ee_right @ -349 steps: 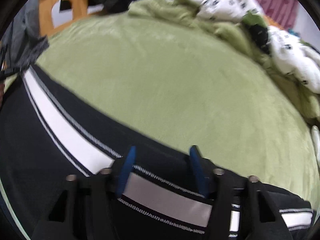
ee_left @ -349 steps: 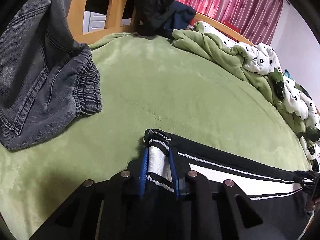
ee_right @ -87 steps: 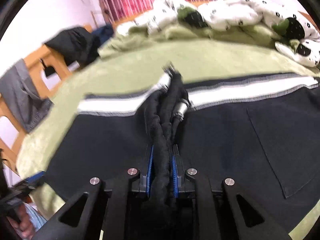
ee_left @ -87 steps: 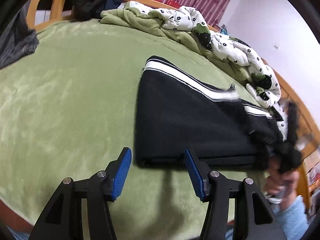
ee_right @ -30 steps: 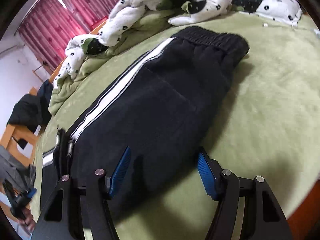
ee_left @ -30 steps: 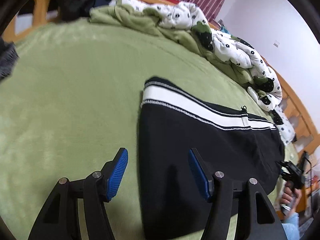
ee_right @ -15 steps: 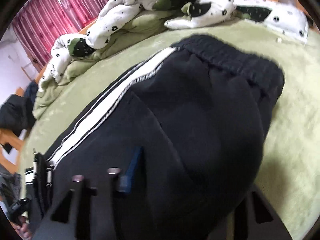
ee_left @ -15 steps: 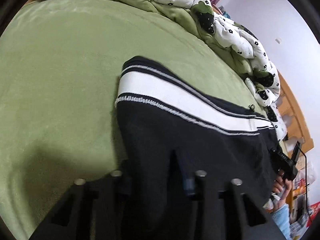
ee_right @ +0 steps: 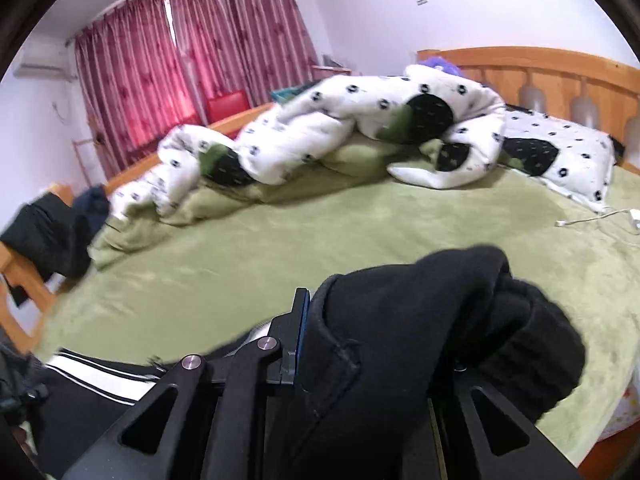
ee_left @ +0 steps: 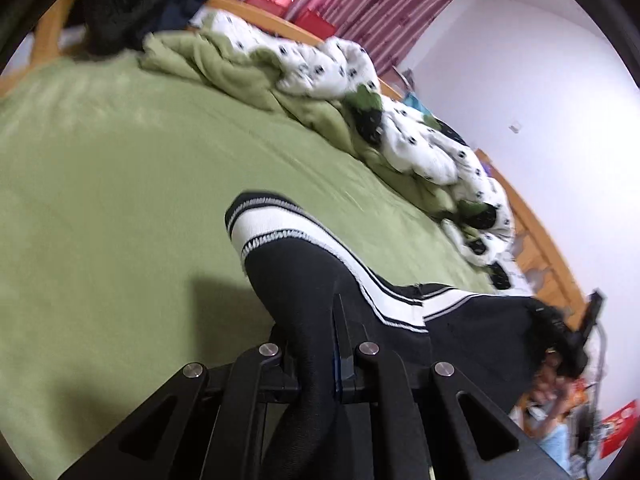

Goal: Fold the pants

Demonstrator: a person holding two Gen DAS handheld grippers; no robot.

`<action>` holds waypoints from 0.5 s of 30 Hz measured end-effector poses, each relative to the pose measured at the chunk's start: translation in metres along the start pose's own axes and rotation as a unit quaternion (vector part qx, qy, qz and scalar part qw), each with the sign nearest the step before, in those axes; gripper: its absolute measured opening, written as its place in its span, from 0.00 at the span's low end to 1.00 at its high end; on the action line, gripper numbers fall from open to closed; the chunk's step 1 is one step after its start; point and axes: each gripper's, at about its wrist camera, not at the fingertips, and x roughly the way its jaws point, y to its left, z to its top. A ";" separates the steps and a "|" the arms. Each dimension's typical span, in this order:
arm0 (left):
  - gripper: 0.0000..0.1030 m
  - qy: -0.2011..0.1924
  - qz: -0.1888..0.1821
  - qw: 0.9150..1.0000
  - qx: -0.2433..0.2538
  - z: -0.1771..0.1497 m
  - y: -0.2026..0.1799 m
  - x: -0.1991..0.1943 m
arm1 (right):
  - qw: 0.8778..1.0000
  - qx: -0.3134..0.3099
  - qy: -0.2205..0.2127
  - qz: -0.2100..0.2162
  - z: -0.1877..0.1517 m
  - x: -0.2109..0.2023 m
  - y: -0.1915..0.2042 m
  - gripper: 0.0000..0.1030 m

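Note:
The black pants with a white side stripe are folded and lifted off the green bed. My left gripper is shut on the folded leg end, which rises between its fingers. My right gripper is shut on the thick black waistband end, which bulges over the jaws and hides the right finger. The striped part of the pants hangs at lower left in the right wrist view.
A rumpled white spotted and green duvet lies along the far side of the bed. Dark clothes hang on the wooden bed frame. A white charger cable lies near the pillow.
Both grippers have closed on the pants' two ends and lifted them off the bed; half a second ago the pants still lay flat.

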 end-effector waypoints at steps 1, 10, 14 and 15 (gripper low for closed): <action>0.09 -0.008 0.016 1.000 0.007 0.006 0.007 -0.010 | 1.000 -0.003 -0.002 0.022 0.001 -0.003 0.014 0.14; 0.11 0.009 0.140 0.990 -0.033 0.011 0.122 -0.041 | 0.990 -0.059 0.083 0.098 -0.069 0.045 0.091 0.15; 0.27 0.031 0.178 0.982 -0.052 -0.019 0.155 -0.024 | 0.988 -0.107 0.099 0.059 -0.105 0.056 0.088 0.17; 0.37 0.031 0.179 0.982 -0.055 -0.024 0.157 -0.026 | 0.986 -0.111 0.107 0.065 -0.108 0.056 0.083 0.18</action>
